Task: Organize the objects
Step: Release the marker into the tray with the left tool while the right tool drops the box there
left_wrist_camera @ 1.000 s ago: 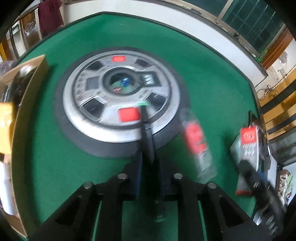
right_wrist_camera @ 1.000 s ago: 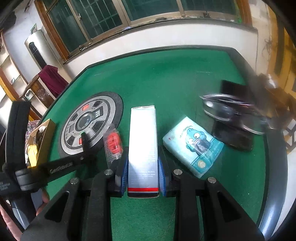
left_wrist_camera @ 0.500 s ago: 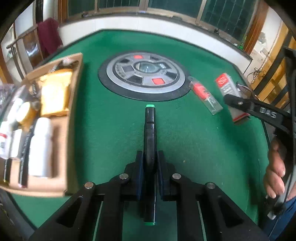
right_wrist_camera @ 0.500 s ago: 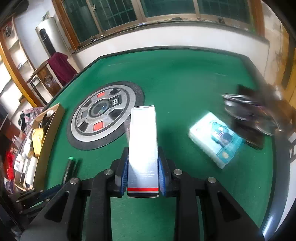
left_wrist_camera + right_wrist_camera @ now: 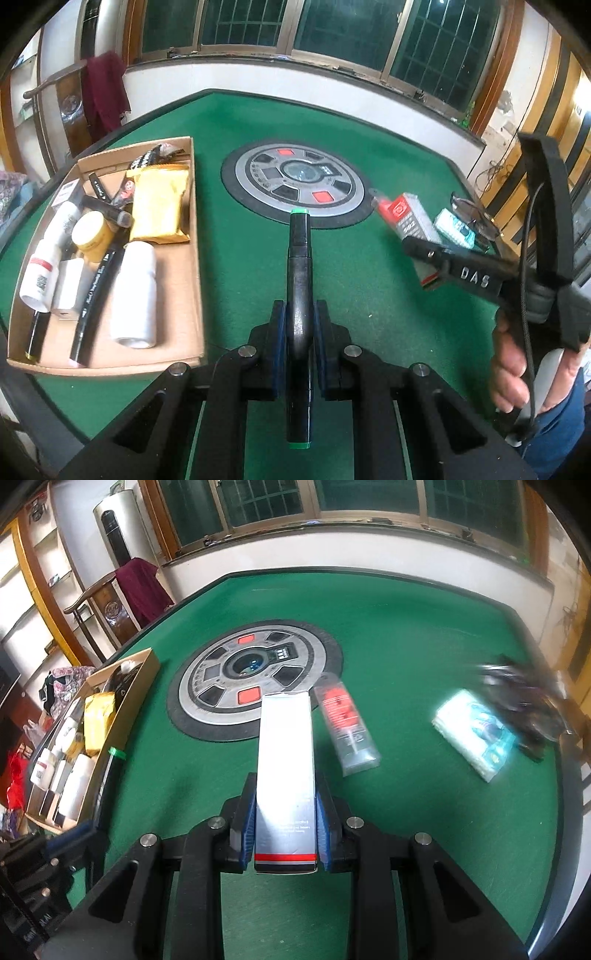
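Green felt covers the table (image 5: 229, 122). From the left wrist, the left gripper (image 5: 300, 325) has its jaws clamped on a black marker (image 5: 300, 266) with green ends, above open felt. A cardboard box (image 5: 197, 258) crowded with bottles and packets lies just left. Ahead sits a round grey control panel (image 5: 295, 184); at right is the right gripper (image 5: 436, 254).

From the right wrist, narrow jaws hold a silver carton (image 5: 286, 760). A red-labelled tube pack (image 5: 347, 723) lies just beside it, a blue tissue packet (image 5: 474, 734) farther right.
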{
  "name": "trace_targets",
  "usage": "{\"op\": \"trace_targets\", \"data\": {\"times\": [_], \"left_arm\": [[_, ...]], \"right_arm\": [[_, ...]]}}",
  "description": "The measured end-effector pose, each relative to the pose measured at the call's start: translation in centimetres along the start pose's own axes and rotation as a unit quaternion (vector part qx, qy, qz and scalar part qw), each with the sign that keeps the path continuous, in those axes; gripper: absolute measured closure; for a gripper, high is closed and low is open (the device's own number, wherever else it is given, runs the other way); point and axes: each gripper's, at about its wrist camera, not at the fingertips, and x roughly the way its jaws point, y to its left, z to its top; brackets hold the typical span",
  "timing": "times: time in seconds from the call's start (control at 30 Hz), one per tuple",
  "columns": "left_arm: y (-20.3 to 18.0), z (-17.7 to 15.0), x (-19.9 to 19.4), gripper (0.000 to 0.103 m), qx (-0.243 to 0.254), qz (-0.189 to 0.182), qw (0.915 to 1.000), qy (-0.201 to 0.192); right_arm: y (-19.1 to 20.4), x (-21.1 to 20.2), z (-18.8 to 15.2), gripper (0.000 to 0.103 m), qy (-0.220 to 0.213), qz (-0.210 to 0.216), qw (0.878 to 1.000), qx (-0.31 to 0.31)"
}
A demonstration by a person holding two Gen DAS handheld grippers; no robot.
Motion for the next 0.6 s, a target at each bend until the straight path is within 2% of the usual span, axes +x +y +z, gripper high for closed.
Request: {"op": "trace_targets", "data": {"times": [0.37, 0.6], "left_arm": [[3.4, 1.2, -3.3, 0.091, -0.033, 0.002, 0.9984, -0.047], [7.4, 2.1, -5.3, 0.091, -0.075, 0.018, 0.9943, -0.075]], "right_arm": [[2.2, -0.9, -0.7, 0.079, 0.001, 0.024, 1.000, -0.009], [4.9, -1.9, -0.9, 0.079, -0.001, 0.053, 0.998, -0.024]]}}
